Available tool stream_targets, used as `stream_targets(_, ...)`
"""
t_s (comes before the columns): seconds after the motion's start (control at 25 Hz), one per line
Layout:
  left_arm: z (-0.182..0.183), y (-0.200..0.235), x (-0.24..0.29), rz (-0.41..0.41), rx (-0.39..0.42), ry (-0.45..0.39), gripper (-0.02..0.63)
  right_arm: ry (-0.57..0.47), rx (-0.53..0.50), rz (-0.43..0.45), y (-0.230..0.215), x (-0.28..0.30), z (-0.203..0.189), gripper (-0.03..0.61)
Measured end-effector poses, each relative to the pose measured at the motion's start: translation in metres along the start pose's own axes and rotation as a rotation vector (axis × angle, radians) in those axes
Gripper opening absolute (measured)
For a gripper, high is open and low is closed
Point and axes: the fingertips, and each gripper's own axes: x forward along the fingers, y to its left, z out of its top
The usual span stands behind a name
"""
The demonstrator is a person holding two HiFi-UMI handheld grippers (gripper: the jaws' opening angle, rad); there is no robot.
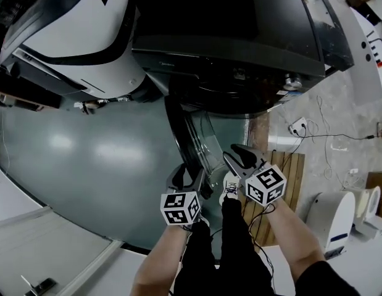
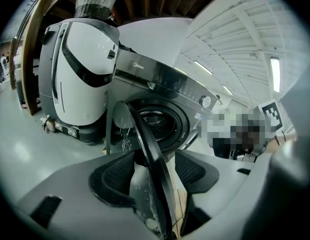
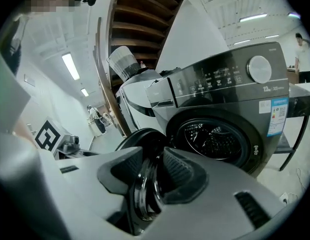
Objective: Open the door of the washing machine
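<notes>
A: Where is the door found, and why is it flanked on both sides?

B: Door noted swung well out from the washing machine, seen edge-on down the centre of the head view. Its free rim is straddled by both tools. A change of hold is judged: one side loose, the other gripping, so that the swing could be carried wider.

A: Left gripper?

B: Fingers spread wide. The rim is seen passing between them at the lower centre of the left gripper view. A gap is seen on the right-hand side, so no pinch is read.

A: Right gripper?

B: Fingers drawn in on the rim and its bright ring, at the lower centre of the right gripper view. No gap can be made out, so a pinch on the door is read, though not with full certainty.

A: Containers?

B: Drum exposed at centre right of that view. Its perforated wall is lit, and no laundry is made out in the part shown.

A: Surroundings?

B: A white appliance is noted just beside the machine at upper left. The grey floor is seen at the left and a slatted wooden board at lower right.

A: Progress?

B: Opening uncovered, so the task is judged largely done.
</notes>
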Motion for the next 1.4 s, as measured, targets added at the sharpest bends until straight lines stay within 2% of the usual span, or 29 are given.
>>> stream_targets(0.48,0.006,0.092,-0.051,0.091,-0.031,-0.034,0.258,0.017,-0.03,0.07,0.078,0.058,0.005,0.147)
stream_targets(0.88,0.01,0.157,-0.085,0.115,-0.036,-0.023,0.258,0.049,-0.064,0.13,0.141,0.114,0.011,0.143)
stream_targets(1.4,0.024,0.201,-0.11,0.171,-0.047,-0.034,0.256,0.048,-0.093,0.168,0.179,0.136,0.029,0.14)
